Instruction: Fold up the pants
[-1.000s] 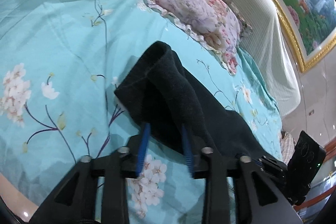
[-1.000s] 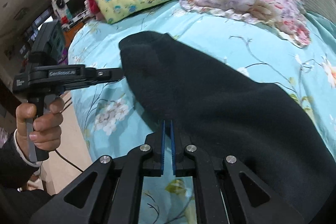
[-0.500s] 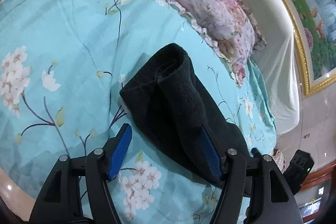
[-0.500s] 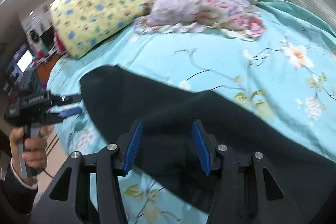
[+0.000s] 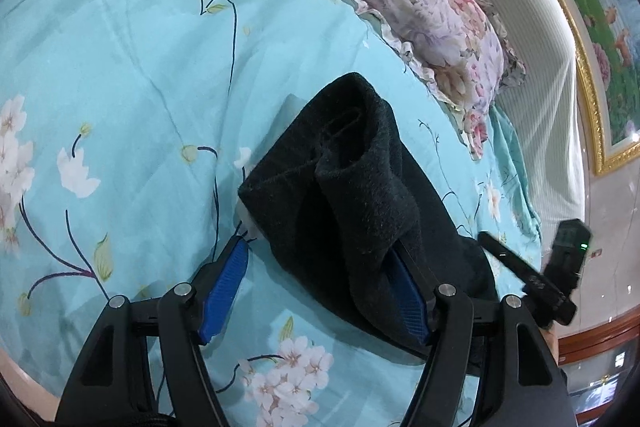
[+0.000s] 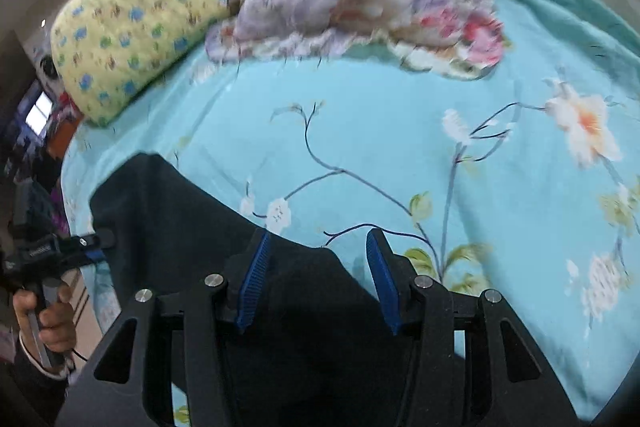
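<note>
The black fleece pants (image 5: 352,195) lie folded on the turquoise floral bedsheet (image 5: 120,67), with one rumpled open end raised toward the pillows. My left gripper (image 5: 320,267) is open, its blue pads (image 5: 226,283) straddling the near edge of the pants; the right pad is partly hidden under cloth. In the right wrist view the pants (image 6: 192,227) spread from the lower left under my right gripper (image 6: 316,255), which is open and empty just above the cloth's edge. The right gripper also shows in the left wrist view (image 5: 532,275), and the left one in the right wrist view (image 6: 60,251).
A pink and purple floral pillow (image 5: 432,15) and a yellow patterned pillow (image 6: 136,27) lie at the head of the bed, against a pale ribbed headboard (image 5: 532,59). The bed's edge and floor show at the lower left (image 5: 16,379). A hand holds the left gripper's handle (image 6: 48,323).
Both grippers opened and let go of the pants. The pants dropped onto the sheet. The right gripper swung up toward the pillows; the left one drew back slightly.
</note>
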